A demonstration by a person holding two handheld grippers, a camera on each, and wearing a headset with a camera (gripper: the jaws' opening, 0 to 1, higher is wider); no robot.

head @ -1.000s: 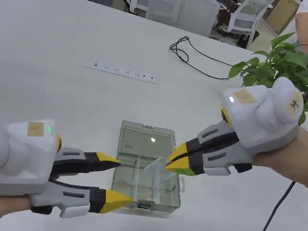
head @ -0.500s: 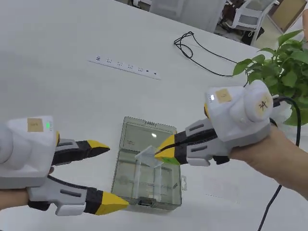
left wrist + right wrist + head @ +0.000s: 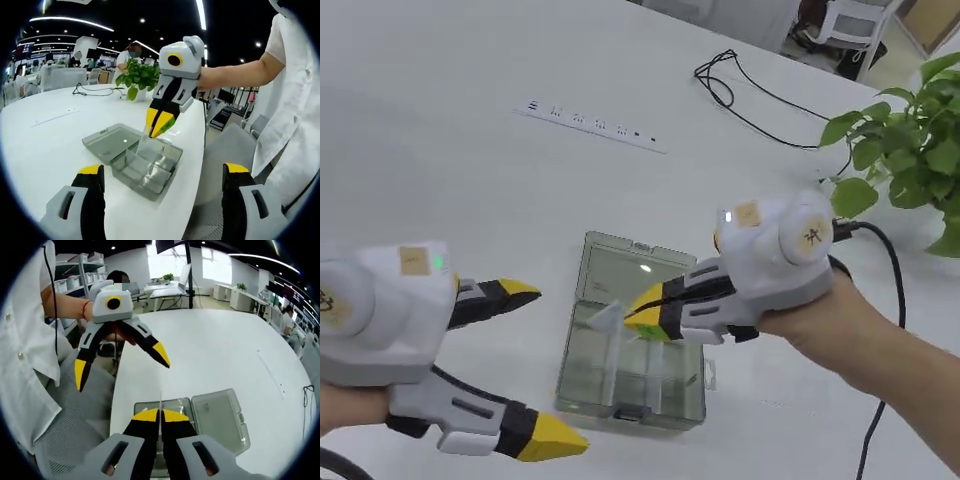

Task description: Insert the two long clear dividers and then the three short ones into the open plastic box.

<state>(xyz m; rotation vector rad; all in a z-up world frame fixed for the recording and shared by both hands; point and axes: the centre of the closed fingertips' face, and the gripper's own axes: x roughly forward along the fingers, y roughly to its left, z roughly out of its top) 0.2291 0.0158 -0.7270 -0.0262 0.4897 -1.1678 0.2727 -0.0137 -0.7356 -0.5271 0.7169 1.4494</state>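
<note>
The open plastic box (image 3: pixel 572 388) lies on the white table, its lid (image 3: pixel 632 268) folded back on the far side. Clear dividers stand inside it; how many I cannot tell. My right gripper (image 3: pixel 630 312) is shut on a clear divider (image 3: pixel 605 318) and holds it just above the box's left half. In the left gripper view that divider (image 3: pixel 148 146) hangs from the right gripper (image 3: pixel 161 131) over the box (image 3: pixel 122 172). My left gripper (image 3: pixel 558 370) stands wide open to the left of the box, holding nothing. The right gripper view shows the divider (image 3: pixel 160 399) edge-on and the left gripper (image 3: pixel 121 369) beyond.
A white power strip (image 3: pixel 595 125) lies on the table beyond the box. A black cable (image 3: pixel 750 80) loops at the back right, beside a green plant (image 3: pixel 910 150). A dark cord (image 3: pixel 885 270) trails from the right gripper. Bare table spreads to the left.
My left gripper has drawn back from the divider and spread wider. The right gripper has carried the divider left, lower over the box. The head camera has shifted too.
</note>
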